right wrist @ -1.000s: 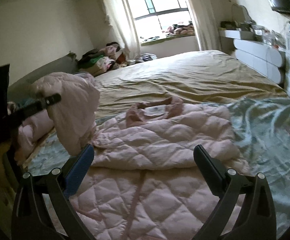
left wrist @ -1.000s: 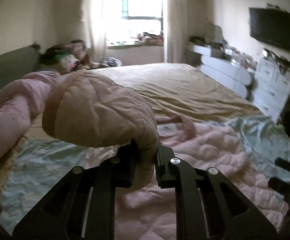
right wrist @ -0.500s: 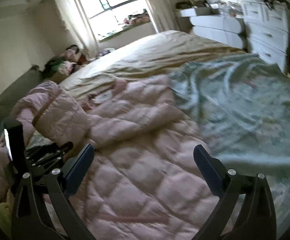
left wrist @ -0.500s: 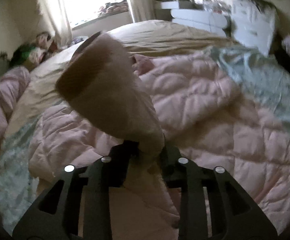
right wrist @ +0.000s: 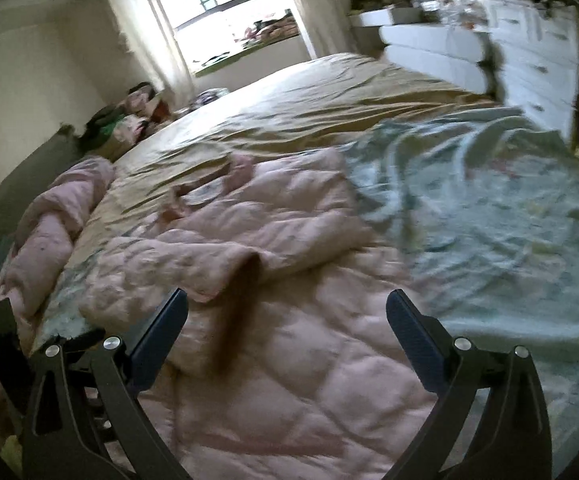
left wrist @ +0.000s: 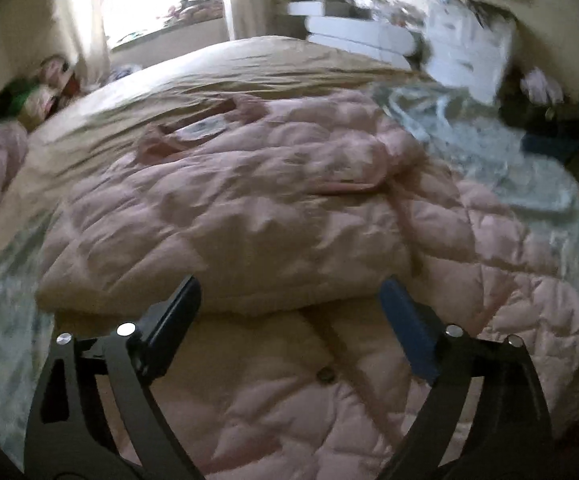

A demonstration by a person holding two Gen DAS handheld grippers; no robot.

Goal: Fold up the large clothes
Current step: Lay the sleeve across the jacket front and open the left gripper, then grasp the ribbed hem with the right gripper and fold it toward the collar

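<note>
A pink quilted coat (left wrist: 249, 208) lies spread on the bed, collar (left wrist: 193, 128) toward the window. Both sleeves lie folded across its chest. My left gripper (left wrist: 289, 308) is open and empty, just above the cuff edge of the folded sleeve. The coat also shows in the right wrist view (right wrist: 273, 280), the sleeve cuff (right wrist: 241, 280) lying over its front. My right gripper (right wrist: 287, 320) is open and empty, hovering over the coat's lower part.
The bed has a tan cover (right wrist: 309, 108) at the far side and a pale green patterned sheet (right wrist: 489, 220) on the right. A second pink garment (right wrist: 53, 232) is heaped at the left edge. White drawers (right wrist: 529, 60) stand on the right. Clothes (right wrist: 129, 116) are piled near the window.
My left gripper carried the sleeve across the coat, opened and let it go; the sleeve now lies flat on the chest. My right gripper stayed open and swung to the right.
</note>
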